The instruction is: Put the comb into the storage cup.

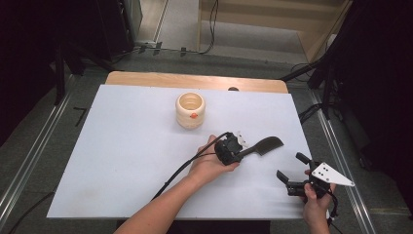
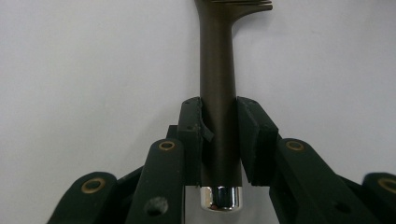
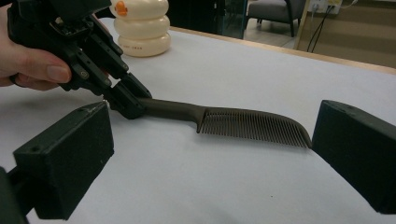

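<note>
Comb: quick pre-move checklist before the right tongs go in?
1. Left tongs clamped on the comb handle: ok.
2. Grip square, handle centred between the jaws: ok.
3. Right tongs open: ok.
4. Right tongs lined up with the comb, teeth between its jaws in the right gripper view: ok.
5. Cream cup away from the comb: ok.
6. Comb lifted off the white table: cannot tell.

Left claw (image 1: 239, 150) clamped shut, right claw (image 1: 290, 167) spread wide.
</note>
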Demonstrator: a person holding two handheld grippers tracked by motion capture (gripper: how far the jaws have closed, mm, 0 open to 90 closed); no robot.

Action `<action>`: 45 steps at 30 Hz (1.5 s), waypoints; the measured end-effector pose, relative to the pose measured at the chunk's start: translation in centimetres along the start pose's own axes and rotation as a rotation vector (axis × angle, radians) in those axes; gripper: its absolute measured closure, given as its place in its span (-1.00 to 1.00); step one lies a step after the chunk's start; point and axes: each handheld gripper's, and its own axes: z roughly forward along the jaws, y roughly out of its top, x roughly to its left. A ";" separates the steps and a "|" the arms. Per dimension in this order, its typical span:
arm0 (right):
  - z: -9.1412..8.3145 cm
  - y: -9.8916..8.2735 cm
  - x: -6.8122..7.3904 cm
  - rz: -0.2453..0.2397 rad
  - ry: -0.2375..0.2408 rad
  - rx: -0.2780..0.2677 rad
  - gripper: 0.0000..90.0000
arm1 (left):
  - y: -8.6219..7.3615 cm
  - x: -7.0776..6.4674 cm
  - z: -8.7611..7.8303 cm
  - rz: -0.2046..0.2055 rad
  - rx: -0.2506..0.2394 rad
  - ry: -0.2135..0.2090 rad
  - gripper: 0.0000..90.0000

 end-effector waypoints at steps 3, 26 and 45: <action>0.0 0.0 0.0 -0.003 -0.003 -0.004 -1.00 | -0.2 0.1 -0.2 -0.001 -0.025 0.003 0.62; 1.0 2.0 1.4 0.107 -0.030 -0.026 -1.00 | -3.0 0.7 -5.1 -0.022 -0.214 0.070 0.62; 5.0 6.1 5.0 0.190 0.034 0.001 -1.00 | -6.9 1.3 -8.4 -0.088 -0.283 0.117 0.62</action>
